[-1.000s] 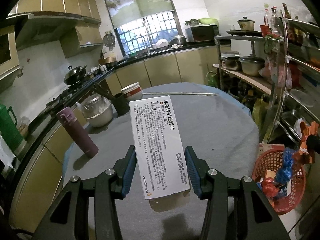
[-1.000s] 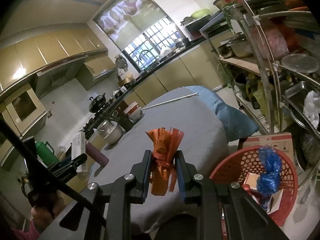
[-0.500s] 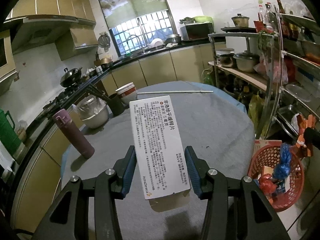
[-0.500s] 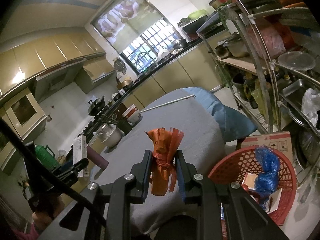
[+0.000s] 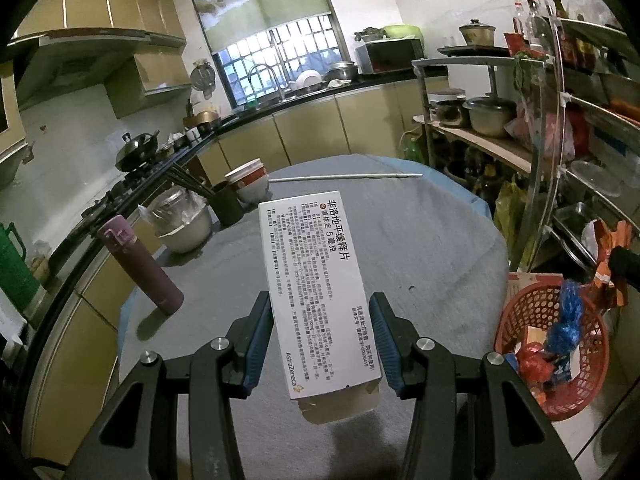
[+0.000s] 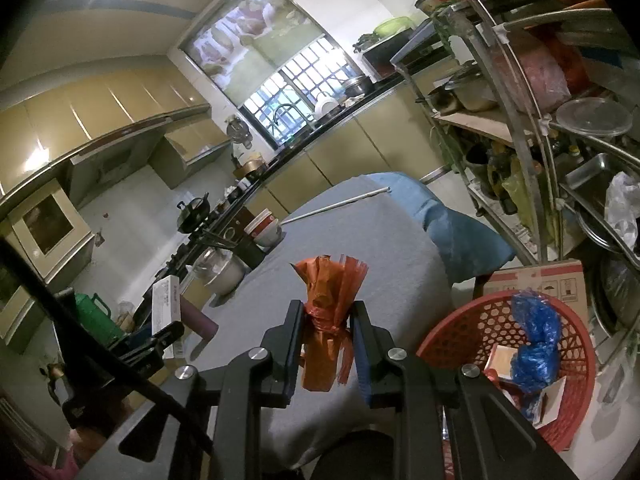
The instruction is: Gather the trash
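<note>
My left gripper point(image 5: 320, 344) is shut on a white medicine box point(image 5: 316, 292) with black print, held above the grey round table point(image 5: 432, 240). My right gripper point(image 6: 326, 344) is shut on a knotted orange plastic bag point(image 6: 326, 320), held above the table's right edge. A red mesh trash basket point(image 6: 452, 332) with a blue bag and small cartons stands on the floor to the right; it also shows in the left wrist view point(image 5: 516, 328). The left gripper and box show at the left of the right wrist view point(image 6: 166, 316).
On the table's left side stand a purple flask point(image 5: 140, 268), a covered white bowl point(image 5: 184, 224), a dark chopstick cup point(image 5: 226, 204), stacked bowls point(image 5: 248, 184) and a long white stick point(image 5: 344, 177). A metal shelf rack point(image 5: 552, 128) and a cardboard box point(image 6: 536, 276) stand right.
Both grippers have pulled back and up a little with their loads still held. The basket looks slightly farther off.
</note>
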A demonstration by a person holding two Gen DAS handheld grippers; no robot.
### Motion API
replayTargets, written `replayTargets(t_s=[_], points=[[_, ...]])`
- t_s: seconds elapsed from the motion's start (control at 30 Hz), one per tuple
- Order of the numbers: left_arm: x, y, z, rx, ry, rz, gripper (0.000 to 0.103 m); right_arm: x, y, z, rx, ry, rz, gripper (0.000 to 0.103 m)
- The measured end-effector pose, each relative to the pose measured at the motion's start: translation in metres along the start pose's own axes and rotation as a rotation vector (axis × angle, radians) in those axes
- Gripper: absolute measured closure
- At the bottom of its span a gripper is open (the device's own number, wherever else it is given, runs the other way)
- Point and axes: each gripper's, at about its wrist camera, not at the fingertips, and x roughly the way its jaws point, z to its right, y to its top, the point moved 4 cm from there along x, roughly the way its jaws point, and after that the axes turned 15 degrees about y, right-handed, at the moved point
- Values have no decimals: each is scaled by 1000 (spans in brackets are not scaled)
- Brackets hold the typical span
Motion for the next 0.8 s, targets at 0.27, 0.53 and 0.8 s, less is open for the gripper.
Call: replayTargets(t_s=[0.27,0.53,0.8], points=[[1,1,10,19,-9,-6,53,-4,-1,2,8,-1,10,78],[-1,2,22,45,-16,-1,53,-12,1,12,25,-3,28,78],[-5,5,39,76,-34,6,53,-25,3,26,47,-10,51,78]])
